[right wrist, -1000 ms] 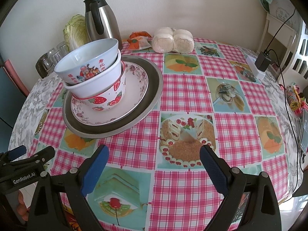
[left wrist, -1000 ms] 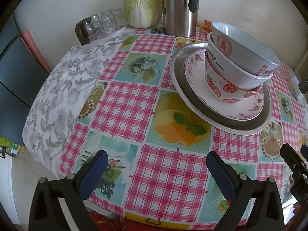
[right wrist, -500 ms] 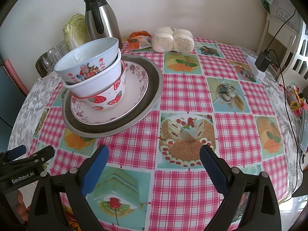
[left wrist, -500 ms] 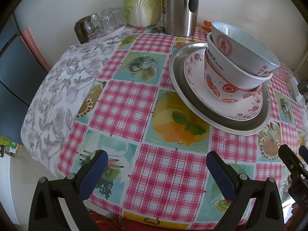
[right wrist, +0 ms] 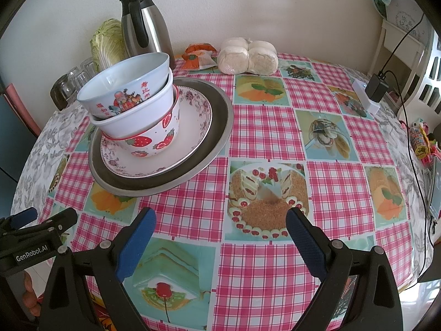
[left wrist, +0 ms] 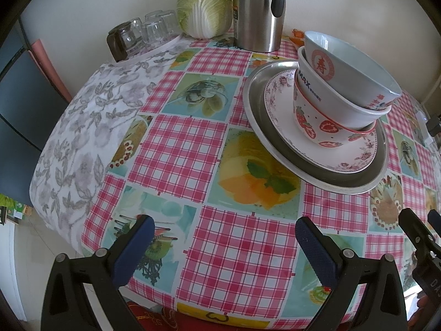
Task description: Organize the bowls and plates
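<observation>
A stack stands on the checked table: a wide metal plate [left wrist: 366,178] [right wrist: 217,110] carries a floral white plate [left wrist: 350,151] [right wrist: 193,127]. On that sit three nested bowls: a strawberry bowl [left wrist: 317,127] [right wrist: 154,138], a plain white bowl [left wrist: 330,99] [right wrist: 132,118] and a pale blue bowl [left wrist: 350,66] [right wrist: 124,82] on top. My left gripper [left wrist: 223,237] hovers open near the table's front edge, left of the stack. Open too, my right gripper [right wrist: 220,231] hangs over the front of the table, right of the stack. Neither holds anything.
At the back stand a steel thermos jug [left wrist: 259,11] [right wrist: 143,24], a cabbage [left wrist: 204,2] and several upturned glasses [left wrist: 143,35]. Wrapped buns [right wrist: 248,58] and a snack packet [right wrist: 199,58] lie at the rear. A charger and cable [right wrist: 374,88] sit at the right edge.
The left wrist view has drifted very slightly; the stack and both grippers stay where they were.
</observation>
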Motion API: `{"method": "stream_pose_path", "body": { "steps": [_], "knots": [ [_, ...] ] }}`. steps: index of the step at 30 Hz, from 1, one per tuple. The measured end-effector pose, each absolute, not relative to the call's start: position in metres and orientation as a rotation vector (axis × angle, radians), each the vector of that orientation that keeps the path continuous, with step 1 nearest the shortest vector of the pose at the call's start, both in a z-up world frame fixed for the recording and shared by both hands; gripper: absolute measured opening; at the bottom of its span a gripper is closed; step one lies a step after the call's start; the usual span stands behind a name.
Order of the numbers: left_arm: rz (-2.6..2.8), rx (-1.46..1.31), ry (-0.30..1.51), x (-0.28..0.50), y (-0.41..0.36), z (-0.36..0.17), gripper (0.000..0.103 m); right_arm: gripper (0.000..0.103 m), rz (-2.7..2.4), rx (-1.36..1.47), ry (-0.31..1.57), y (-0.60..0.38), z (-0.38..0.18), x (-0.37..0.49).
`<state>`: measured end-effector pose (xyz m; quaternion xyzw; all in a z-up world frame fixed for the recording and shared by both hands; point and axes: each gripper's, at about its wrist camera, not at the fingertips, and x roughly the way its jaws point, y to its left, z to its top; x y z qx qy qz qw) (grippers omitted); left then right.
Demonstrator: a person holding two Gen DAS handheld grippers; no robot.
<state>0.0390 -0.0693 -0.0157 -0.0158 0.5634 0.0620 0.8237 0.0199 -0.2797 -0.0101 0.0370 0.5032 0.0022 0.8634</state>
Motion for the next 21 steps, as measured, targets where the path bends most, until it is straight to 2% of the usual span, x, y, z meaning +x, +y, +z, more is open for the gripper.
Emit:
{"method": "stream_pose_path", "body": {
  "steps": [21],
  "knots": [
    [0.126, -0.035, 1.188, 0.0384, -0.0702, -0.0144, 0.103, 0.095, 0.005, 0.075, 1.059, -0.2788, -0.0108, 0.0206]
  ]
}}
